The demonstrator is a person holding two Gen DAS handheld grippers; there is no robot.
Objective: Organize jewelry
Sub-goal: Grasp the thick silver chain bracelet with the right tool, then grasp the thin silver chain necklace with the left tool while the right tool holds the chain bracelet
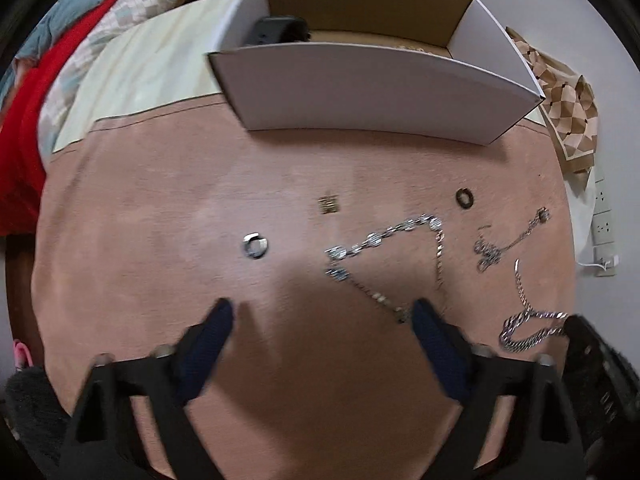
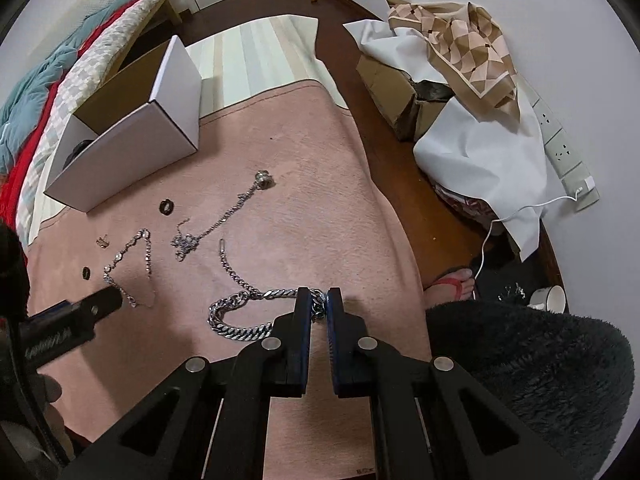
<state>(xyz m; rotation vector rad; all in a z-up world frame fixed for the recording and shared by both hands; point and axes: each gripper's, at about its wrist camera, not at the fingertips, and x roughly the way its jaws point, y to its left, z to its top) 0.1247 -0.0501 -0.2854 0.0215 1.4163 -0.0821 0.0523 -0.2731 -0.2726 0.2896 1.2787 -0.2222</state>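
right gripper: my right gripper (image 2: 319,300) has its jaws drawn in on the heavy curb chain (image 2: 240,312) – links sit between the blue pads, so i judge it clamped, with the rest of the chain trailing left on the pink mat (image 2: 320,152).
left gripper: my left gripper (image 1: 322,310) is spread wide and holds nothing; it hangs low over the mat, its right tip just beside the tail of the oval-link necklace (image 1: 384,236).
left to sort: i count the oval-link necklace, a thin tangled chain (image 2: 188,242), a pendant chain (image 2: 264,179), a silver ring (image 1: 255,246), a dark ring (image 1: 464,197) and a small gold piece (image 1: 328,204) – all loose on the mat.
done so far: the white box (image 1: 360,88) at the far edge holds a black band (image 1: 276,28) – i judge the job barely begun.
view differences: only the left view looks into the box; only the right view shows the grip on the chain, plus the patterned scarf (image 2: 460,36) and white cloth (image 2: 480,144) beyond the mat.
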